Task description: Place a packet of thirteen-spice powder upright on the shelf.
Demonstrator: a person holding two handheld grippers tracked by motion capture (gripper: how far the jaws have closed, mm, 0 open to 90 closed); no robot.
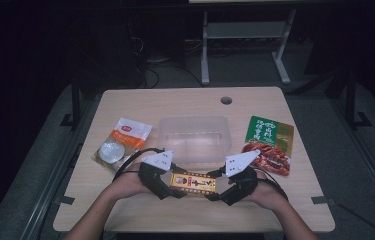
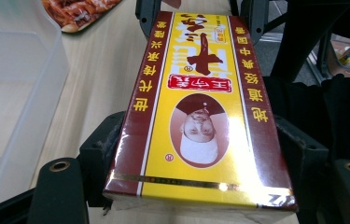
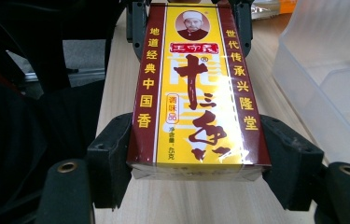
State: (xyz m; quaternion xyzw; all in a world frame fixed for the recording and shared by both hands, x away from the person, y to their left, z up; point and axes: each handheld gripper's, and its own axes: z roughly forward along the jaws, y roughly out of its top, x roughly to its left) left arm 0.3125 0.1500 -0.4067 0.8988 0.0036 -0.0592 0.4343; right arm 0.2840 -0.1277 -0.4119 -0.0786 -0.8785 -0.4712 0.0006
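Both tools clamp the spice box (image 1: 193, 183) — left tool (image 1: 171, 190) one end; right tool (image 1: 218, 194) the other.

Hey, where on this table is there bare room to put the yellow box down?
Free: the strip along the far edge beyond the clear bin, up to the round hole, and the near corners beside each forearm. The bin itself looks empty. Crowded: the middle row, with the orange pouch left, the green-and-red packet right, and both grippers clamping the yellow box.
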